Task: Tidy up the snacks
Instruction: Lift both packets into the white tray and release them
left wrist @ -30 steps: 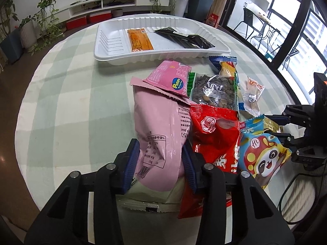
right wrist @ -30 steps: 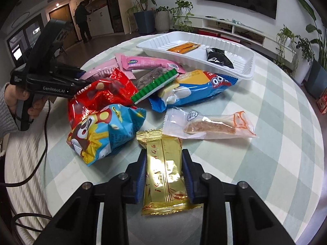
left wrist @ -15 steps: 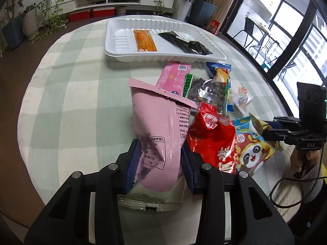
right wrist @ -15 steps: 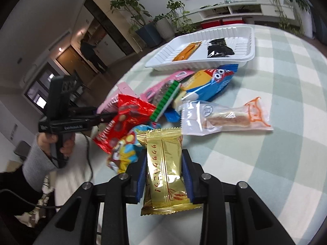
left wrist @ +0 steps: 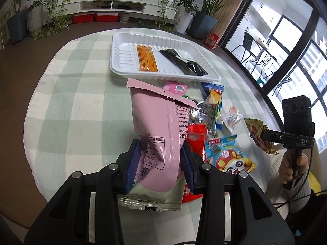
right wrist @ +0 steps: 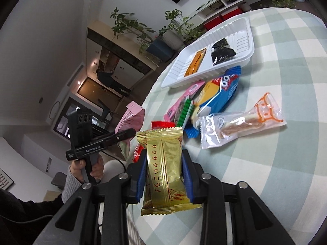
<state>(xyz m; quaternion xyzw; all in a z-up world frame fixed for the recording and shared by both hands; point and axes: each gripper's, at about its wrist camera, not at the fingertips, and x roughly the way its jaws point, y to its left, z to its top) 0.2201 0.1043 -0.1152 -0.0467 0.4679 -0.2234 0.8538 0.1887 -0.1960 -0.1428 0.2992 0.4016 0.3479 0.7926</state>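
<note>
- Left wrist view: left gripper [left wrist: 160, 161], blue pads pinching the lower part of a pink snack bag [left wrist: 156, 126]; the bag stands up between the fingers above the checked tablecloth [left wrist: 81, 106]. Beyond it, a white tray [left wrist: 124, 65] holding an orange packet [left wrist: 146, 58] and a black packet [left wrist: 184, 62]. To the right, a panda-print bag [left wrist: 230, 157] and a red bag [left wrist: 196, 136].
- Only here: right gripper seen from outside at far right, its gold packet end showing.
- Right wrist view: right gripper [right wrist: 164, 175] clamped on a gold wafer packet [right wrist: 165, 167], upright between its pads and lifted off the cloth.
- Only here: a clear-wrapped pastry [right wrist: 241, 123] and blue chip bag [right wrist: 219, 94] lying flat, near the tray.
</note>
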